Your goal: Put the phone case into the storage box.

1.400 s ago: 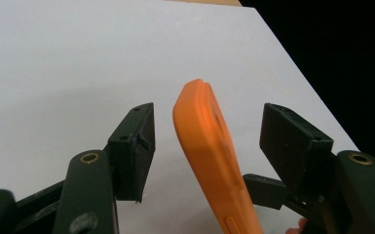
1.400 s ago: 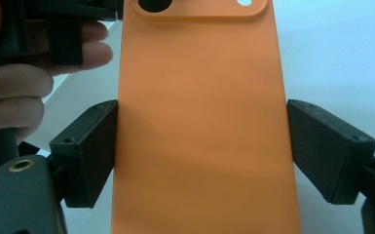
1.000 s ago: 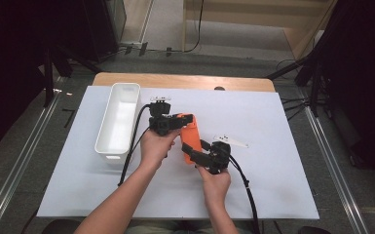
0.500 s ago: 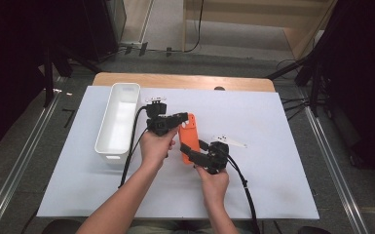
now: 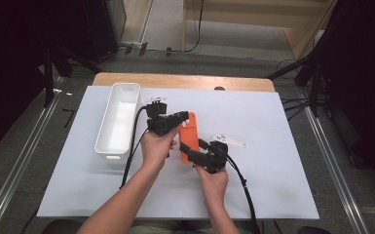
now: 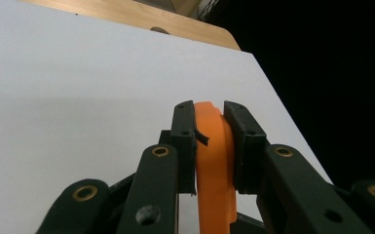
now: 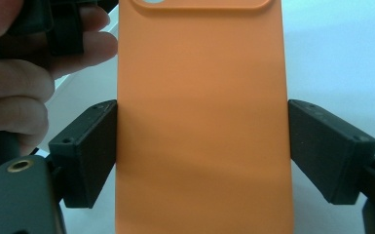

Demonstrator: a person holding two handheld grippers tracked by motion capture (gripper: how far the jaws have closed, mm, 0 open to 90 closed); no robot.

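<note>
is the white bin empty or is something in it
Empty. In the high view the white bin shows a bare white floor. The orange phone case is outside it, held between the left claw and right claw.

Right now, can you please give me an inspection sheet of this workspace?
Surface: white sheet over a wooden table.
Job's things: orange phone case, held between both grippers.
Clutter: white bin at the left, looks empty.
Grippers: left gripper shut on the case edge; right gripper clamps its two long sides.
Cables: a black cable trails from each gripper toward the person.
Surroundings: dark stands, floor rails.
</note>
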